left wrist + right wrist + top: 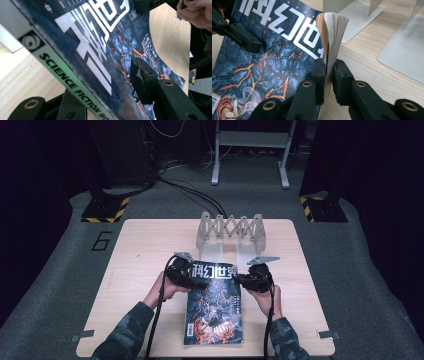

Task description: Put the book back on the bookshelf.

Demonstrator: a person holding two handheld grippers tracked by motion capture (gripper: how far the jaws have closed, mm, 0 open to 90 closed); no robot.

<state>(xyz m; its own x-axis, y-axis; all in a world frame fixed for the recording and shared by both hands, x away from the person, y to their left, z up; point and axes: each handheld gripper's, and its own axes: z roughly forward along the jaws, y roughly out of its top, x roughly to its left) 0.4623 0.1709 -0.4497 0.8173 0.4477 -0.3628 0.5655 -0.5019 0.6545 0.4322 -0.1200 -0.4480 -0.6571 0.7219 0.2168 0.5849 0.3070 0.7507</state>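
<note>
Gripping a glossy science-fiction magazine with a dark blue cover veined in orange point(214, 306), both handheld grippers work at its upper edge near the middle of the pale wooden table point(135, 265). Left gripper point(186, 276) sits at the magazine's top left corner; in its own view the spine with a green strip point(72, 85) runs between the two black jaws, one jaw pad lying on the cover point(142, 80), the other under the spine, so the jaws are clamped on the magazine. Right gripper point(248, 280) holds the top right corner; in its own view point(329, 80) the jaws stand narrow, pinching the fanned page edges point(334, 27), which curl up off the table. Magazine's lower end lies toward the person's side, between two camouflage sleeves point(125, 330). Grey metal accordion-style rack point(231, 231) stands just behind the magazine, its flat base plates point(404, 50) resting on the wood.
</note>
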